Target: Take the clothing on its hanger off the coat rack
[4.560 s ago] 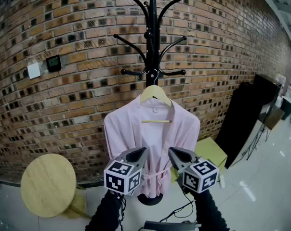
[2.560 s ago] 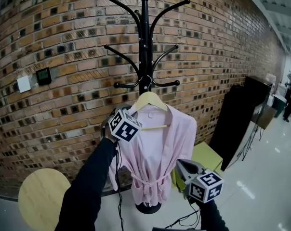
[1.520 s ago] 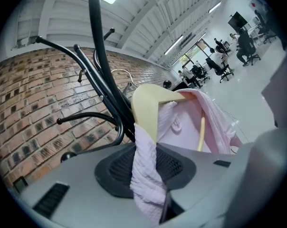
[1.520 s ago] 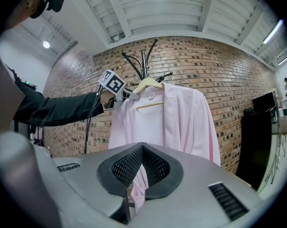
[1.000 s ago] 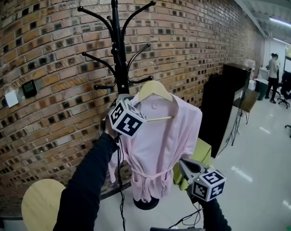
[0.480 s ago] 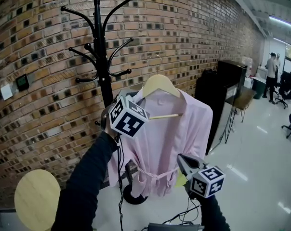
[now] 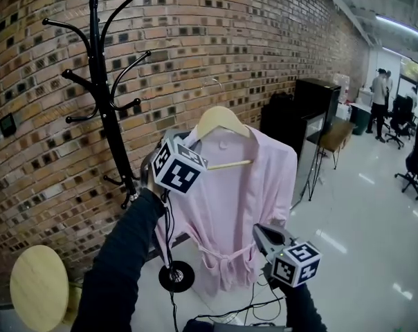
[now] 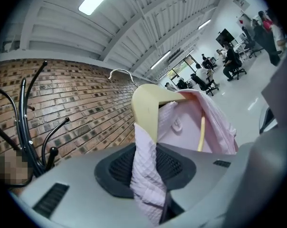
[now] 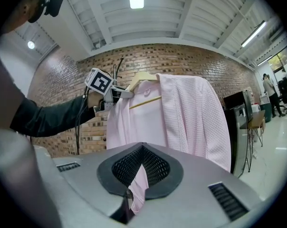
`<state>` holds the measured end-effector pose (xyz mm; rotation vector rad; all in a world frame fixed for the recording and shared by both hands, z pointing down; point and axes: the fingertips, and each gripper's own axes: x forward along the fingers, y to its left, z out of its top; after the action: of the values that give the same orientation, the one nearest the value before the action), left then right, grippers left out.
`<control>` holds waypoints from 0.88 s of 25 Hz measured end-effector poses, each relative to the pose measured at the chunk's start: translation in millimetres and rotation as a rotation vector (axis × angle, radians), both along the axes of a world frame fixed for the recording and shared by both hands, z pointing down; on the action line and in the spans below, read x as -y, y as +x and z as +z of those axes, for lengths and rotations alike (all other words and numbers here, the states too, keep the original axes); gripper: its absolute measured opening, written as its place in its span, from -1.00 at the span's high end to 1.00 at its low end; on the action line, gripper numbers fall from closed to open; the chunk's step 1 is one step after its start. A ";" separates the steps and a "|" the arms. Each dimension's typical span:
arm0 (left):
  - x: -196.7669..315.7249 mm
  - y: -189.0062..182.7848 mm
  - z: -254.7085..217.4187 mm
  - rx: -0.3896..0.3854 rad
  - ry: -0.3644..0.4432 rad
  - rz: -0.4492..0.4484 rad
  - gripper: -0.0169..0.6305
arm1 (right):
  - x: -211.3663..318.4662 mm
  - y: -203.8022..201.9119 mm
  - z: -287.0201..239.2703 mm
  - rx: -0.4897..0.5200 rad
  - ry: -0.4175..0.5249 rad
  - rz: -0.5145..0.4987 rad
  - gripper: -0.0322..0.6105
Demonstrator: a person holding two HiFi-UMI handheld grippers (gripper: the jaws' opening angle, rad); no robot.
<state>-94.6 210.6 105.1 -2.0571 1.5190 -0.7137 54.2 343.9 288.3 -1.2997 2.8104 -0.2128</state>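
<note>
A pale pink robe (image 7: 230, 199) hangs on a wooden hanger (image 7: 223, 122), held in the air to the right of the black coat rack (image 7: 102, 95). The hanger's wire hook (image 8: 120, 72) is clear of the rack's arms. My left gripper (image 7: 169, 138) is shut on the robe's left shoulder and the hanger end (image 8: 146, 108) under it. The cloth (image 8: 146, 175) bunches between its pads. My right gripper (image 7: 259, 230) is low, beside the robe's lower right side. Pink shows in the narrow slit between its jaws (image 9: 136, 163), and whether they pinch cloth is unclear.
The rack's round base (image 7: 176, 277) stands on the floor by the brick wall (image 7: 209, 33). A round wooden stool (image 7: 37, 289) is at lower left. A black cabinet (image 7: 313, 109) stands to the right, with people and office chairs (image 7: 406, 164) beyond it. Cables (image 7: 223, 315) lie on the floor.
The robe on its hanger has moved right and away from the rack with my left gripper still on its shoulder. The right gripper has stayed low beside the robe.
</note>
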 end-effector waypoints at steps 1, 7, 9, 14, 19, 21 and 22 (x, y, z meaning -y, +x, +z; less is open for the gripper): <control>9.1 8.7 1.3 -0.003 -0.004 0.004 0.55 | 6.7 9.1 1.7 0.003 -0.003 0.009 0.98; 99.3 53.0 -4.5 0.007 0.002 0.037 0.55 | 82.6 51.0 10.3 0.005 -0.030 0.061 0.98; 139.1 63.9 -9.6 0.009 0.007 0.053 0.55 | 118.3 62.3 9.1 0.002 -0.034 0.087 0.98; 253.9 71.0 -26.8 0.015 0.036 0.086 0.55 | 232.5 62.4 4.5 -0.009 -0.027 0.122 0.98; 431.7 68.2 -42.8 0.005 0.037 0.126 0.55 | 404.9 51.4 -8.4 0.004 -0.021 0.162 0.98; 488.8 72.3 -50.4 0.013 0.040 0.139 0.55 | 455.0 52.1 -12.6 0.009 -0.020 0.183 0.98; 508.2 74.9 -55.2 0.015 0.048 0.143 0.55 | 471.1 54.4 -14.2 0.007 -0.020 0.193 0.98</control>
<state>-19.7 -297.6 49.9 -2.0949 1.3520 -0.6309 108.7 -127.2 274.1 -1.5595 2.6605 -0.2381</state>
